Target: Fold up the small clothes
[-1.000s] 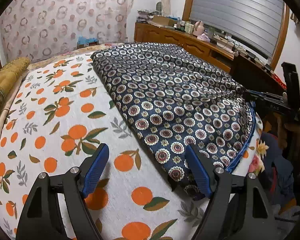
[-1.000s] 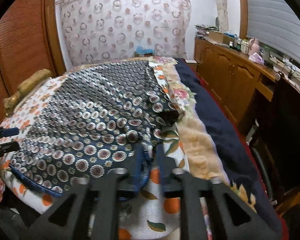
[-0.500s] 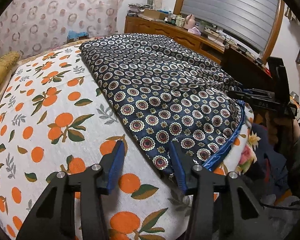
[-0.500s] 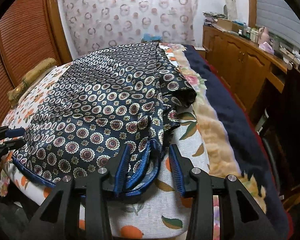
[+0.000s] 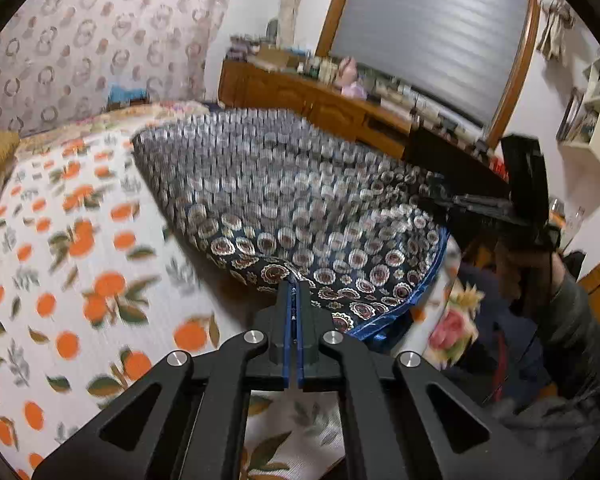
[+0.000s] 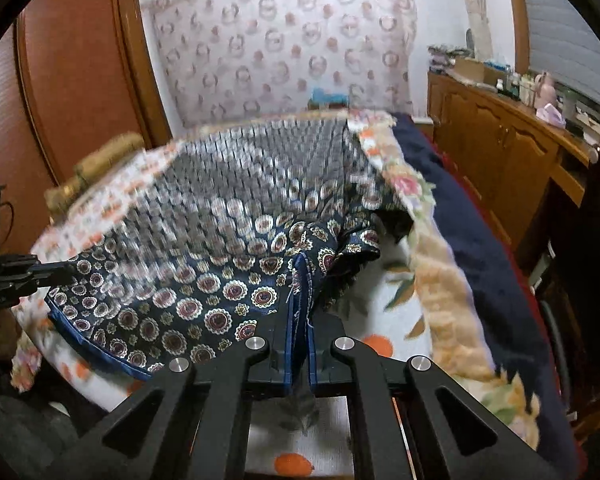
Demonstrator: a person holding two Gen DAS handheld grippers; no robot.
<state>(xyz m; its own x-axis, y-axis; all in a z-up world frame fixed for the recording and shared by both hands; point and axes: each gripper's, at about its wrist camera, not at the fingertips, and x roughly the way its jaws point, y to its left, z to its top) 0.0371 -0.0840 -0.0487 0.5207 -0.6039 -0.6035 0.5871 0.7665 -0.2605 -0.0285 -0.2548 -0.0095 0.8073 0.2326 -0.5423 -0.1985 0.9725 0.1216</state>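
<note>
Nearest in each wrist view, the left claw (image 5: 294,286) and the right claw (image 6: 300,270) are each pinched tight on the near hem of the dark patterned garment (image 5: 300,200). The garment spreads toward 12 o'clock over the orange-print bedspread (image 5: 60,240) on the bed. Farther off, at 2 o'clock, a wooden sideboard (image 6: 500,140) stands along the wall.

A bed (image 5: 80,240) with an orange-print cover stands before a ring-patterned curtain (image 6: 284,40), beside a cluttered wooden sideboard (image 6: 500,140) and a shuttered window (image 5: 428,28).
</note>
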